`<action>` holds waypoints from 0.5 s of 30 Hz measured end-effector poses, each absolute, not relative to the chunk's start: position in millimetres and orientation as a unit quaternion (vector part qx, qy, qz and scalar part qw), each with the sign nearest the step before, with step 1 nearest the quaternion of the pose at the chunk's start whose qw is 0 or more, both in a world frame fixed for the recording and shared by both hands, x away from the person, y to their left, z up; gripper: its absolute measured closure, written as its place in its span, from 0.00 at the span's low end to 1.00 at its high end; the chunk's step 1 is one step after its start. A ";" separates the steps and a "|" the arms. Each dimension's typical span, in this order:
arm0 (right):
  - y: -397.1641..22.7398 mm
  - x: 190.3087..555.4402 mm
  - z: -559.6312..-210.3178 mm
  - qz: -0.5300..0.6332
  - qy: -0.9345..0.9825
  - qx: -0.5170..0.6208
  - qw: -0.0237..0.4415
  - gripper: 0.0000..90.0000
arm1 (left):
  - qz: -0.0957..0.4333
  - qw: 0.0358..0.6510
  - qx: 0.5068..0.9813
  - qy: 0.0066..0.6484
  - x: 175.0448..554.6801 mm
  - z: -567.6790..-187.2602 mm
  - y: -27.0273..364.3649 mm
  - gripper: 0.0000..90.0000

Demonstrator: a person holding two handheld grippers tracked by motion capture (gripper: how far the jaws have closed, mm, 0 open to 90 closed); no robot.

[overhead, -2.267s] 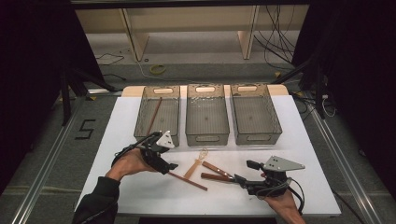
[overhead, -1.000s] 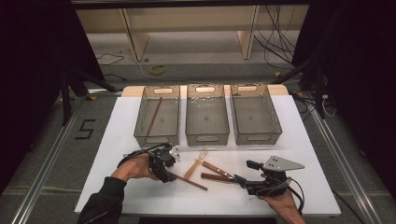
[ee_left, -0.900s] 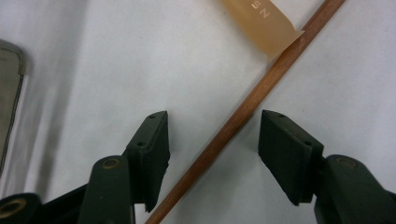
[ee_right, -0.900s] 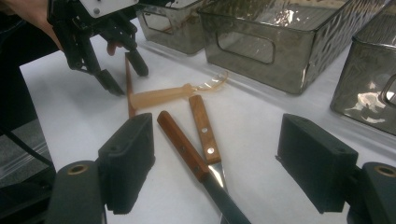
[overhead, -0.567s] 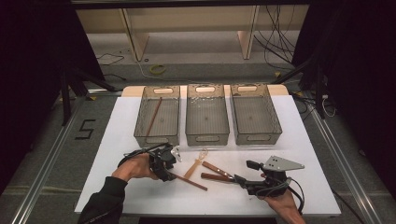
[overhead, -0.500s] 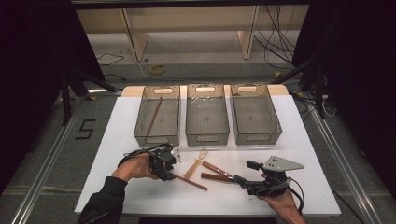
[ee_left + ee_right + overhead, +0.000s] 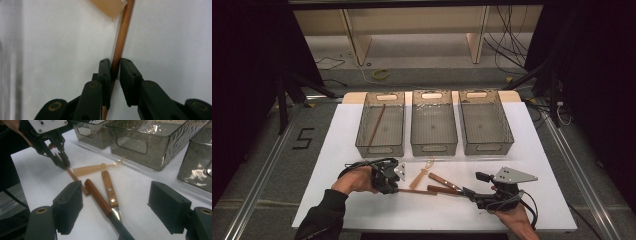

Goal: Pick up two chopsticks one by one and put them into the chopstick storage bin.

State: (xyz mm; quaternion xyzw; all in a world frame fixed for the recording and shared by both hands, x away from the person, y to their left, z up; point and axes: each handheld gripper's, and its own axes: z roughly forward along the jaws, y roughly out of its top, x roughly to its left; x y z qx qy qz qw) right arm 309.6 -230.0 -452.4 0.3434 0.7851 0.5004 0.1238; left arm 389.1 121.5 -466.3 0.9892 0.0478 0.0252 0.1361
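Bins (image 7: 434, 122) are standing in a row across the white table's (image 7: 337, 150) far side in the high view; two wooden-handled knives (image 7: 443, 181) are lying mid-table. Left gripper (image 7: 115, 68), having just been closing, is pinching the brown chopstick (image 7: 122, 40). Right gripper (image 7: 115, 207) is gaping wide, holding nothing.

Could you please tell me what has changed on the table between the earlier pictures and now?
The left gripper came down from near the left bin to the brown stick on the table; its jaws have just been closing and now pinch the stick's near end. The right gripper stayed open over the two wooden-handled utensils. The pale plastic fork and the bins kept their places.
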 end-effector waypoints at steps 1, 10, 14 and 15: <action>-230.0 309.6 -452.4 0.500 0.785 0.343 0.124 0.31 | 0.025 0.136 0.989 0.044 388.9 -466.1 121.5 0.87; -230.0 309.4 -452.3 0.500 0.785 0.343 0.124 0.31 | 0.023 0.135 0.991 0.008 384.3 -466.0 122.8 0.93; -230.0 309.3 -452.0 0.500 0.786 0.343 0.124 0.31 | 0.025 0.132 0.991 0.003 382.0 -465.7 121.6 0.93; -230.1 309.2 -451.9 0.500 0.786 0.343 0.124 0.31 | 0.023 0.133 0.991 0.003 382.0 -465.8 121.9 0.93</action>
